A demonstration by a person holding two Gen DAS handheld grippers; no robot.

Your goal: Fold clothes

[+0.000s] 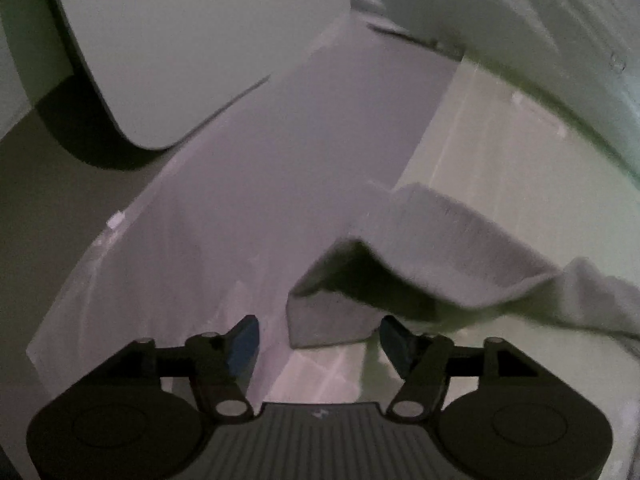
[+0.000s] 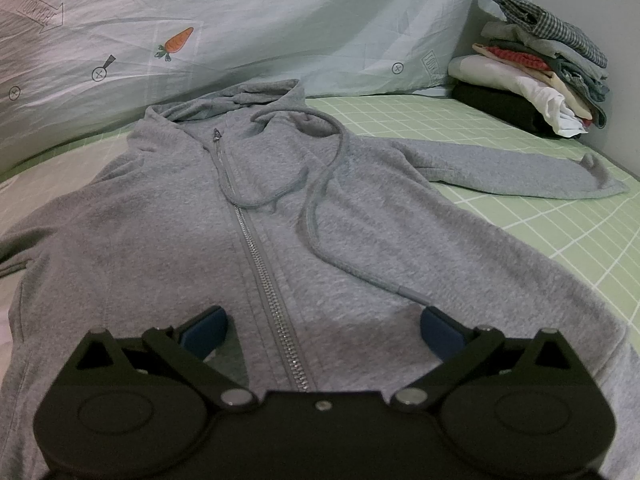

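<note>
A grey zip hoodie [image 2: 280, 220] lies face up on the green checked sheet [image 2: 520, 184], zipper closed, drawcord looped across the chest, its right-hand sleeve [image 2: 520, 168] stretched out to the side. My right gripper [image 2: 324, 332] hovers open over the hoodie's lower front, straddling the zipper, with nothing pinched. In the left wrist view the other sleeve [image 1: 460, 248] hangs near the bed's edge and its cuff [image 1: 332, 316] sits just ahead of my left gripper [image 1: 320, 340]. That gripper is open, its blue pads [image 1: 244, 344] clear of the cloth.
A stack of folded clothes [image 2: 536, 76] stands in the far right corner against the wall. A pale blue printed duvet [image 2: 240, 20] is heaped along the back. Beyond the bed edge, a white rounded object [image 1: 180, 40] stands beside a lilac-grey strip [image 1: 260, 160].
</note>
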